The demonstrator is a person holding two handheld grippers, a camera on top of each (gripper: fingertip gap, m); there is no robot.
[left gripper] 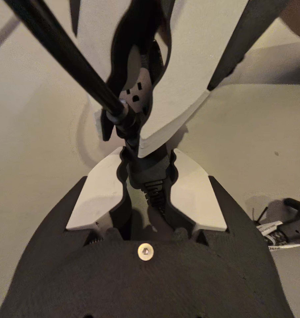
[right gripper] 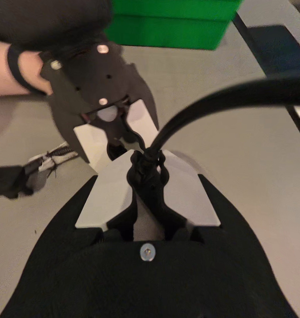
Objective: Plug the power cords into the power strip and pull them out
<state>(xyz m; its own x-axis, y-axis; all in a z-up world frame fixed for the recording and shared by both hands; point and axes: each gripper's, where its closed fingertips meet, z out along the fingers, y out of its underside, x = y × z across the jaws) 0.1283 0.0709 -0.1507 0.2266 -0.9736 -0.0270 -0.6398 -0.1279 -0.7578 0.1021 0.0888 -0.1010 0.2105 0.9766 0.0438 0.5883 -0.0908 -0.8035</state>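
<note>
Two tools meet over the pale bench [right gripper: 231, 172], each pinching part of the wiring. In the left wrist view, the left tool [left gripper: 146, 167] is pressed together on a black plug body [left gripper: 146, 169], its ribbed strain relief trailing back between the fingers. Just ahead, the right tool [left gripper: 137, 103] comes in from the far side and grips the end of the grey power strip [left gripper: 139, 89], where one empty socket face shows. A thick black cord [left gripper: 59, 56] runs from that end up to the upper left.

In the right wrist view, the right tool [right gripper: 147, 163] is closed on a dark block where the thick cord [right gripper: 214, 101] enters; the left tool [right gripper: 121, 142] stands just beyond, tip to tip with it, held by a hand [right gripper: 25, 74] wearing a black wrist strap. Motion blur softens this view.

Status: whether the plug held by the left tool is seated in the strip, partly out, or just apart from it cannot be told, since the white finger of the right tool covers the joint. My judgement is that an insertion or a pull is under way on this one cord.

Outstanding: a second bundled cord [right gripper: 47, 160] with a white tag lies on the bench to the side, tied and untouched, so at least that one appears left to do. A green box [right gripper: 171, 31] stands at the far edge.
</note>
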